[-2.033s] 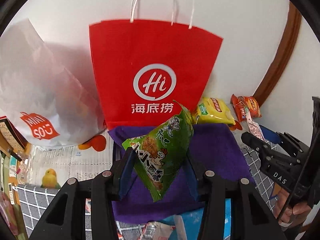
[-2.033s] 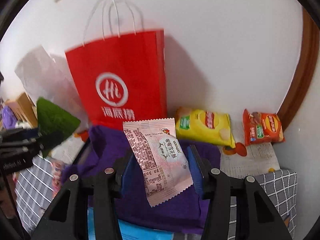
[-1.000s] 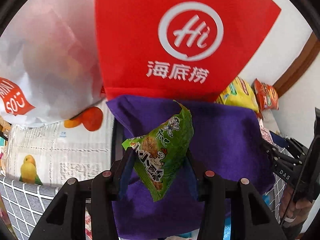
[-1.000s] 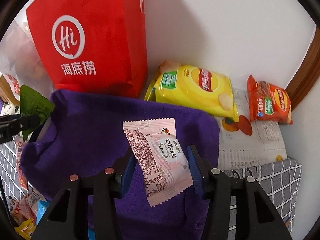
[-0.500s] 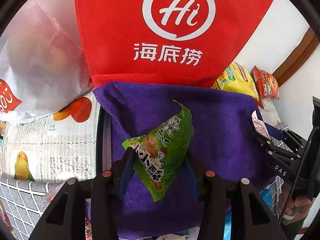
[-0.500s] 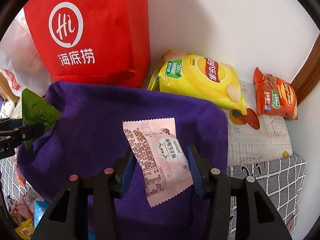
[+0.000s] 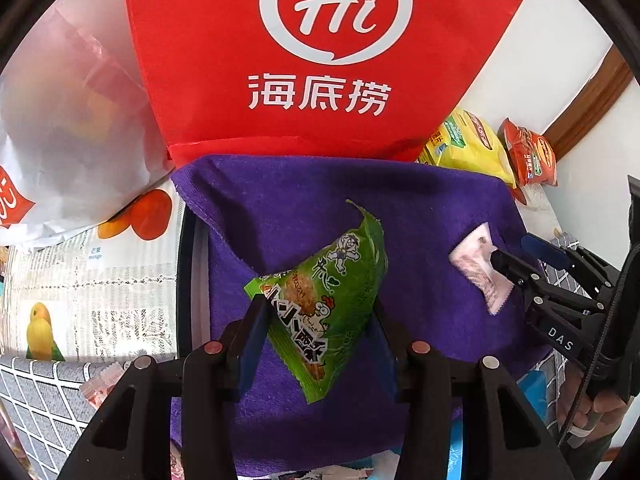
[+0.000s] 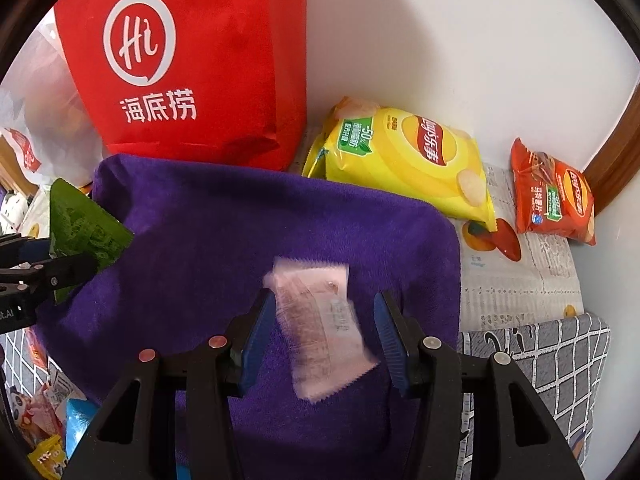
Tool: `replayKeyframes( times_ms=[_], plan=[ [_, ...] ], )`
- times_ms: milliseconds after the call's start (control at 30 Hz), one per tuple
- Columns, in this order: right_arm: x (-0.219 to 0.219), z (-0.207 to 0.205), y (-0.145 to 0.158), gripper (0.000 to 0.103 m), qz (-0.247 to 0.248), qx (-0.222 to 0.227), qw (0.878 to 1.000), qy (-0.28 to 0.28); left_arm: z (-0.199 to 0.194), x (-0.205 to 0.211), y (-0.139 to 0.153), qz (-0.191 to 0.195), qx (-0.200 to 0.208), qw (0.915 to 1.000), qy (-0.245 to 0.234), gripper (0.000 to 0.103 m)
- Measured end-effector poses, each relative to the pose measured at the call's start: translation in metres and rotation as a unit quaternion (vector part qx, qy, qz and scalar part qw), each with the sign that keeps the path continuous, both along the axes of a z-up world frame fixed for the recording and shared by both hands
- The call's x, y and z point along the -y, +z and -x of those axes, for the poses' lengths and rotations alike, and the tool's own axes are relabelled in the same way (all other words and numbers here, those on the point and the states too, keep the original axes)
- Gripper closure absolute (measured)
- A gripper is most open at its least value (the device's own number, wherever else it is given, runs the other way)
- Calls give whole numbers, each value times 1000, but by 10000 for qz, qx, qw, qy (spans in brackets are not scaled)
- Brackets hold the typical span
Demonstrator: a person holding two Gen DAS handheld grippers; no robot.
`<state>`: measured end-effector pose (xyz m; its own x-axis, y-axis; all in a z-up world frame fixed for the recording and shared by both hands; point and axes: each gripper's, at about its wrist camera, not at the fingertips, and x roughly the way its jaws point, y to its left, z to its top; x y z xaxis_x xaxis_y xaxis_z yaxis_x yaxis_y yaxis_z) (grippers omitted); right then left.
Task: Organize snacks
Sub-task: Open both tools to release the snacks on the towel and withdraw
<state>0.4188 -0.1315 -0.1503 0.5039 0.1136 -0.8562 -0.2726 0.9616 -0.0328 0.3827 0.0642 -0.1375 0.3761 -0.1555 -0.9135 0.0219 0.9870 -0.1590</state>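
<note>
My left gripper [image 7: 316, 320] is shut on a green snack packet [image 7: 324, 300] and holds it above the purple cloth [image 7: 280, 208]. The packet also shows at the left of the right wrist view [image 8: 86, 228]. My right gripper [image 8: 324, 328] stands open over the purple cloth [image 8: 200, 232]. The pink snack packet [image 8: 324, 324] is blurred between its parted fingers, loose and dropping. In the left wrist view the pink packet [image 7: 478, 268] sits at the tip of the right gripper [image 7: 512, 264].
A red paper bag [image 7: 320, 60] stands behind the cloth against the wall. A yellow chip bag [image 8: 412, 160] and an orange chip bag [image 8: 552, 196] lie to its right on newspaper [image 8: 520, 280]. A white plastic bag [image 7: 68, 120] sits at the left. Small snacks lie at the near edge.
My right gripper has opened and let go of the pink packet, which is falling toward the cloth. My left gripper still holds the green packet, slightly lower over the cloth.
</note>
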Motion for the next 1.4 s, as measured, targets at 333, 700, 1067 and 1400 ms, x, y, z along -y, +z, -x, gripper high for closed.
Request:
replayKeyframes(
  times_ms=[333, 700, 1067, 1400],
  plan=[
    [2, 7, 20, 33, -272, 161, 9995, -23, 0, 5, 6, -111, 44, 9999, -18, 37],
    [1, 24, 51, 26, -311, 378, 9987, -108, 11, 6, 31, -270, 380, 9989, 2, 35],
    [7, 54, 76, 21, 159, 576, 9974, -410, 23, 6, 56, -371, 520, 9980, 26, 35],
    [20, 102, 98, 21, 160, 872, 9945, -554, 41, 11, 84, -231, 769, 9966, -159, 33]
  ],
)
